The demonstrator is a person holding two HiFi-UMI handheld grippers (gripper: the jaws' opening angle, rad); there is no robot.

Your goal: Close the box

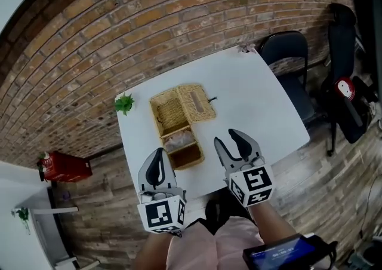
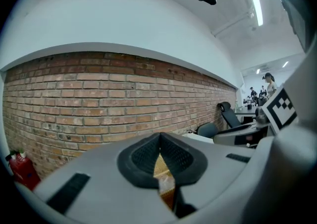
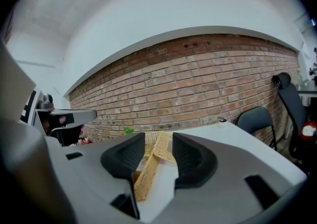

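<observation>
Wicker is making up the box point(image 1: 179, 126), a long straw-coloured basket sitting in the middle of the smooth white table point(image 1: 262, 95), just above both claws in the head view. Its tight weave is showing on the walls and on the flat lid point(image 1: 197, 103), which is lying open, folded out toward the upper right beside the far compartment. The near compartment is looking dark and bare. A small leafy plant point(image 1: 124, 103) is standing at the table's upper left corner, and a rough red brick wall point(image 1: 119, 30) is filling the top of the frame.

The middle compartment is holding something pale and crumpled that I cannot identify, and a thin dark bit by the lid's right edge is too small to make out. The claws are covering part of the table's near edge.

The left claw point(image 1: 159, 154) is hanging at lower left with its ribbed black pads meeting at the tips, gripping nothing; only a sliver of wicker is showing beyond them. The right claw point(image 1: 224, 137) is standing wide, its pads clear of the box, which is appearing between them farther off.
</observation>
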